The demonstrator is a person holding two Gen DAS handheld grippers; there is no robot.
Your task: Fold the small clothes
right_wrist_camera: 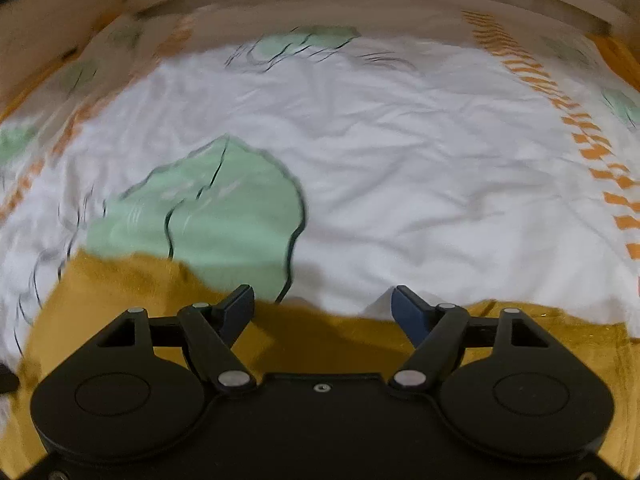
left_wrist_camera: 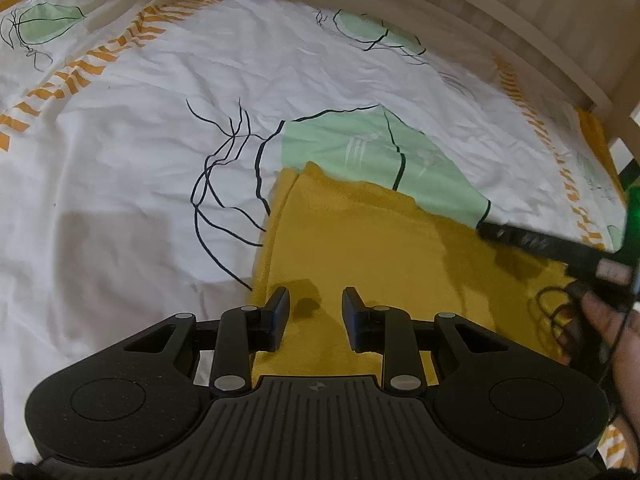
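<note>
A mustard-yellow garment (left_wrist_camera: 360, 240) lies flat on the bed sheet (left_wrist_camera: 120, 160), with a folded edge along its left side. My left gripper (left_wrist_camera: 316, 300) is open and empty, just above the garment's near left part. In the right wrist view the same garment (right_wrist_camera: 120, 288) spreads under my right gripper (right_wrist_camera: 323, 300), which is open wide and empty over the garment's far edge. The right gripper also shows in the left wrist view (left_wrist_camera: 552, 244) as a dark bar over the garment's right side, held by a hand (left_wrist_camera: 608, 320).
The white sheet (right_wrist_camera: 400, 160) has green leaf prints (right_wrist_camera: 224, 208) and orange striped bands (right_wrist_camera: 592, 152). A pale wooden bed frame (left_wrist_camera: 520, 20) runs along the far side. A black cable (left_wrist_camera: 556, 312) loops near the hand.
</note>
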